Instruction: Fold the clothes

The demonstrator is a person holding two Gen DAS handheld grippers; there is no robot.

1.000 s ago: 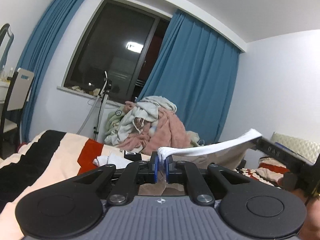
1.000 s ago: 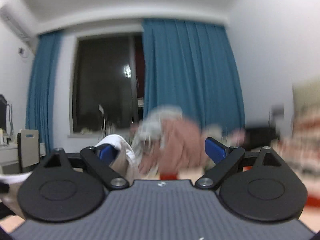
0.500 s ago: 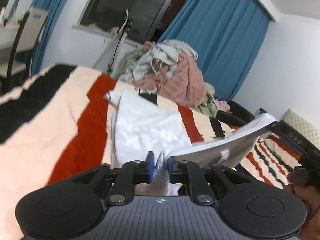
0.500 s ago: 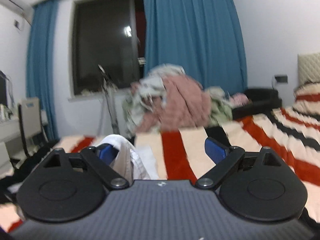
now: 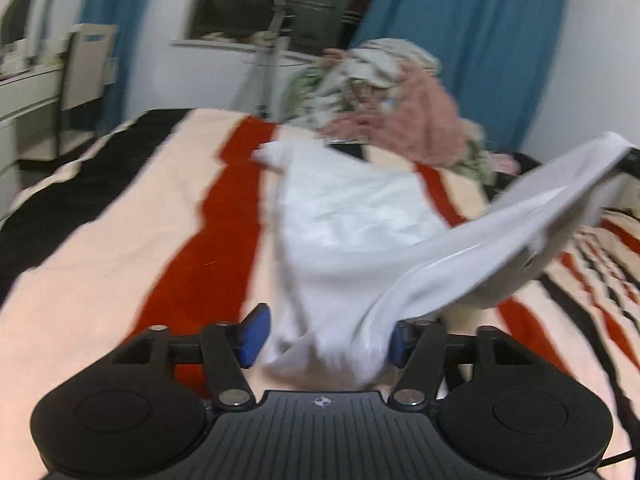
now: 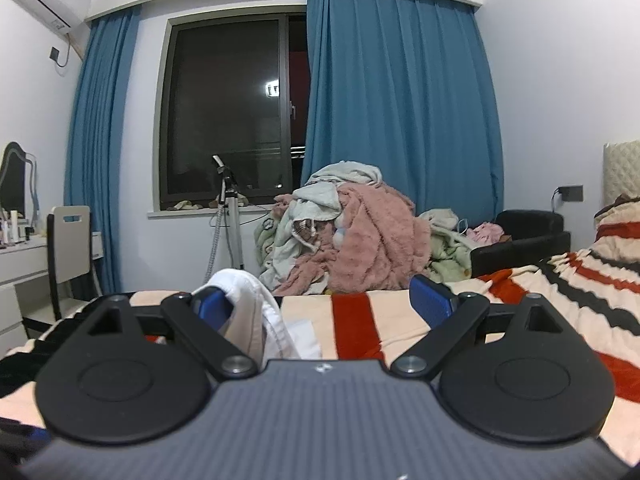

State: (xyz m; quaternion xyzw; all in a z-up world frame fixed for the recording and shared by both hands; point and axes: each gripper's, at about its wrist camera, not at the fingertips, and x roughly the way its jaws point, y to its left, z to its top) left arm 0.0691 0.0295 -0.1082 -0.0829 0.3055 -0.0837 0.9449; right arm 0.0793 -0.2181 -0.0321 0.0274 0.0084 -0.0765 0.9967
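Observation:
A white garment (image 5: pixel 352 216) lies along the striped bed cover (image 5: pixel 120 240). One edge of it rises to the right, up to my other gripper at the frame's edge. My left gripper (image 5: pixel 326 334) is open low over the bed, with the garment's near end bunched between its blue pads but not clamped. In the right wrist view my right gripper (image 6: pixel 324 306) is open wide. A fold of the white garment (image 6: pixel 256 312) hangs over its left finger (image 6: pixel 212 306).
A pile of pink, grey and green clothes (image 6: pixel 352 236) sits at the far end of the bed, below the window and blue curtains. A chair (image 6: pixel 68 248) and white desk stand at the left. A tripod (image 6: pixel 228 216) and a black seat (image 6: pixel 524 236) are behind the bed.
My left gripper tipped down toward the bed and opened, letting go of the garment's edge. The garment came down onto the bed. The right gripper stayed open with cloth draped on its left finger.

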